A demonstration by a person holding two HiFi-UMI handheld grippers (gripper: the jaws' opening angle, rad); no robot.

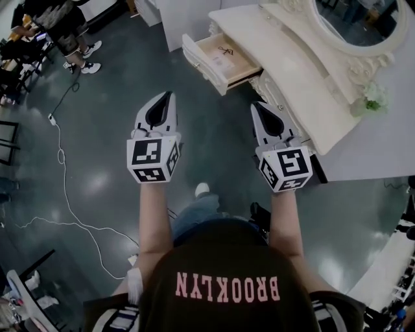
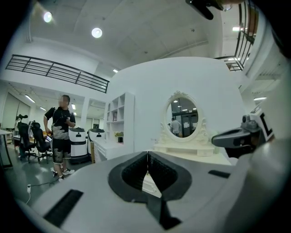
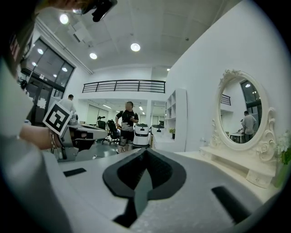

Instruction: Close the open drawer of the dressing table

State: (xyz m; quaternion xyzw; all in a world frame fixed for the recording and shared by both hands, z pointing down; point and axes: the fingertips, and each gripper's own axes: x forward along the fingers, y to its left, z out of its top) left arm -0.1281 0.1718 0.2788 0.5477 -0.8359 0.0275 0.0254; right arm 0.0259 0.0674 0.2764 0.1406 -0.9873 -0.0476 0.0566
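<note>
Two hand-held grippers point level across a dark, glossy floor toward a cream dressing table (image 1: 292, 65). Its drawer (image 1: 202, 65) stands pulled out from the carved front at the table's near end. The drawer lies ahead of both grippers and well apart from them, closer to the right one.

The left gripper (image 1: 167, 97) is closed with nothing between its jaws, and its own view shows the dark pads meeting in a thin line (image 2: 147, 157). The right gripper (image 1: 259, 107) is likewise closed and empty (image 3: 144, 154), and in the head view it sits near the table's front edge. Each carries a cube of black-and-white square markers – left (image 1: 154, 159), right (image 1: 285, 168).

Inside the drawer sit a small dark item and a pale card; any print on the card is too small to read. The only legible writing is "BROOKLYN" (image 1: 227, 288) in pink capitals on the person's dark garment, upside down to the head camera.

An oval mirror (image 1: 360, 19) in an ornate frame rises from the tabletop, with a small sprig of greenery (image 1: 373, 97) beside it. A white cable (image 1: 61, 155) trails over the floor at left – and in the left gripper view a person (image 2: 60, 127) stands in the distance among office chairs.
</note>
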